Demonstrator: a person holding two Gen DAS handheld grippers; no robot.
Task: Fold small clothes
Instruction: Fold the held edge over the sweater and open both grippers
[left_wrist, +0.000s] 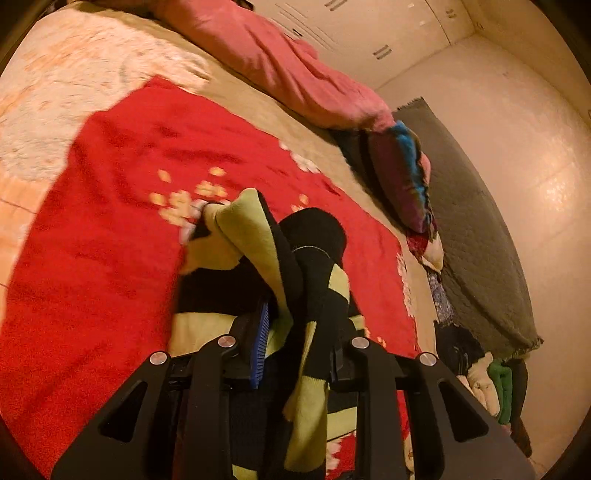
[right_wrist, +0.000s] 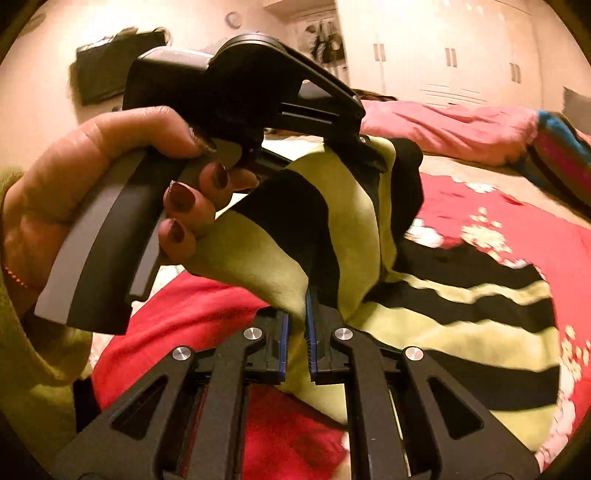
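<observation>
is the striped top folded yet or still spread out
Mid-fold: both grippers, left and right, pinch the striped top and hold one part lifted and bunched, the rest spread on the red blanket.

A small knit garment (left_wrist: 258, 236) with wide black and yellow-green stripes hangs bunched and lifted off a red blanket. In the left wrist view it rises from 6 o'clock toward the centre, its folds draped and twisted. In the right wrist view the garment (right_wrist: 461, 295) spreads from the centre toward 4 o'clock, its lower part lying flat on the blanket, its upper edge gathered at 12 o'clock.
</observation>
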